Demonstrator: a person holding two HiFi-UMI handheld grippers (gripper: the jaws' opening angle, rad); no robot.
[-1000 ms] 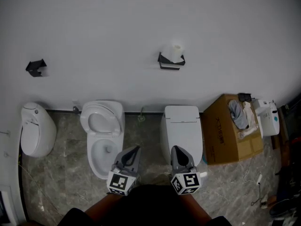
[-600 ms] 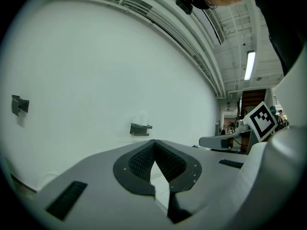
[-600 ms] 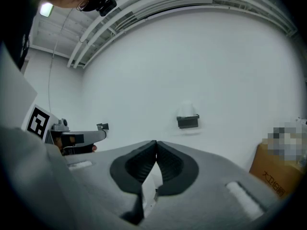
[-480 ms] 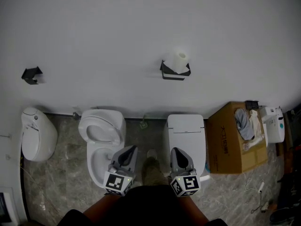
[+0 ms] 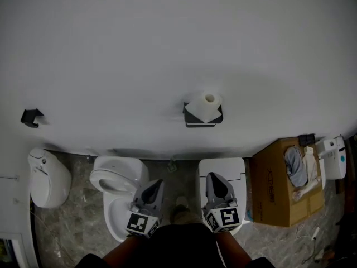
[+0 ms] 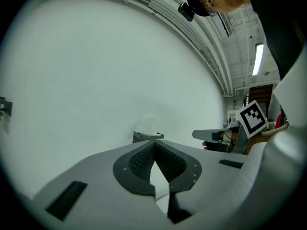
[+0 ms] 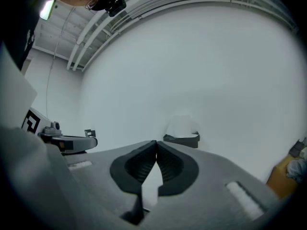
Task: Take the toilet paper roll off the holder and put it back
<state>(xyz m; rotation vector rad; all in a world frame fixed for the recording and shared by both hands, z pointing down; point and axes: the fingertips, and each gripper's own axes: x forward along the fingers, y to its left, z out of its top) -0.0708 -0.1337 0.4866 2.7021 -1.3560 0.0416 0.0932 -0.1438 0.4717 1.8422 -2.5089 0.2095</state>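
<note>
On the white wall at the far left, small black bracket point(image 5: 30, 116). Below it on the floor, white bowl point(image 5: 49, 176), then open toilet point(image 5: 120, 177). Near and low, left gripper point(image 5: 157, 182), jaws pressed together, holding nothing. Far up on the wall, toilet paper roll point(image 5: 205, 104) standing on end on black holder point(image 5: 202, 119), well apart from both grippers. Right gripper point(image 5: 212, 176) beside the left one, jaws pressed together too, over shut toilet point(image 5: 223, 166). At the right, brown box point(image 5: 279, 191) with cloth point(image 5: 294, 166) inside
</note>
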